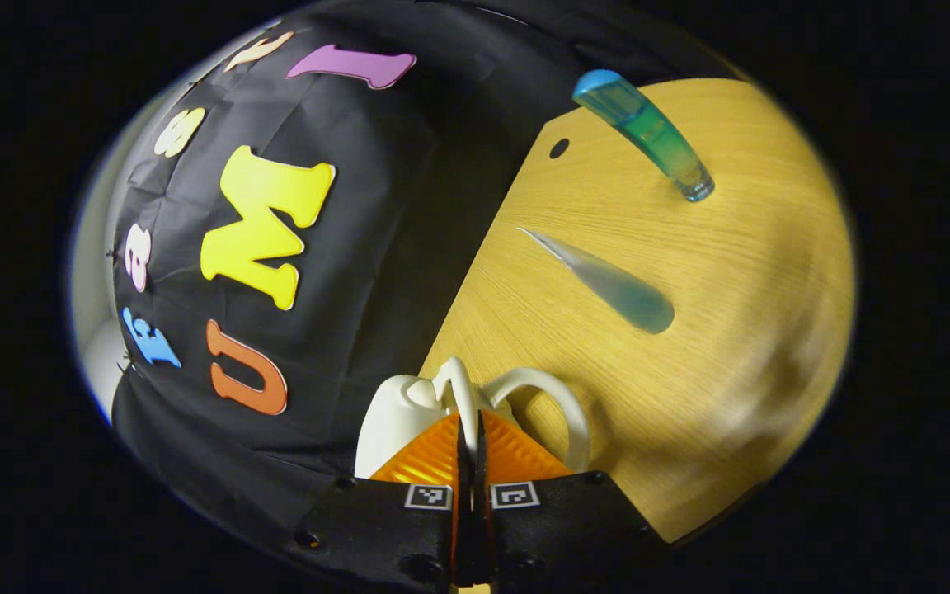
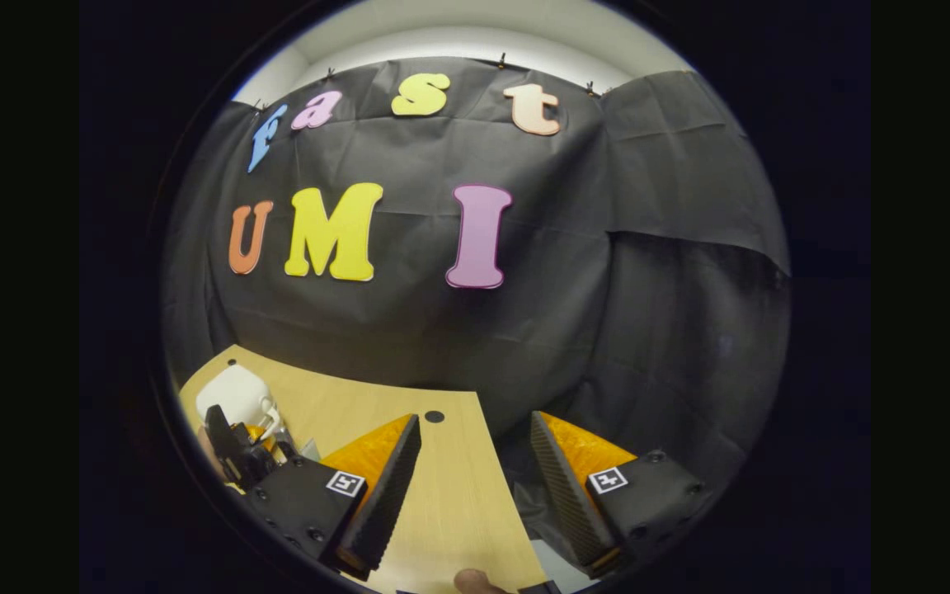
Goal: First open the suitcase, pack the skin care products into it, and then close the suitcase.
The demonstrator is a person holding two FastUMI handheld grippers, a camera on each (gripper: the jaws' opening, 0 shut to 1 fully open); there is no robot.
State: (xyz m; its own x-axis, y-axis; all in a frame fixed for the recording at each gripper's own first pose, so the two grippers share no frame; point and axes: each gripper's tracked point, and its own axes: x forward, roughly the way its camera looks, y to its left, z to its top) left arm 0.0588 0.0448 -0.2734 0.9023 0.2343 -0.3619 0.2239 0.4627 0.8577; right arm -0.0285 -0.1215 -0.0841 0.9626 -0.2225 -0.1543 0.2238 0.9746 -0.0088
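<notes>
My left gripper [image 1: 469,417] is shut on a thin white loop [image 1: 460,388] of a white plastic item [image 1: 397,421], apparently the suitcase's handle part, at the table's edge. On the wooden table [image 1: 739,346] beyond it lie a teal tube with a blue cap [image 1: 644,132] and a pale tube with a teal end [image 1: 607,285]. In the right gripper view, my right gripper [image 2: 475,417] stands open above the table's far corner, nothing between its fingers. Far left in that view the left gripper [image 2: 237,452] holds the white item [image 2: 236,394].
The black cloth wall [image 2: 458,330] hangs close behind the table [image 2: 442,511]. A small round hole [image 1: 559,148] marks the tabletop near its corner. A fingertip of a person [image 2: 475,582] shows at the bottom of the right gripper view.
</notes>
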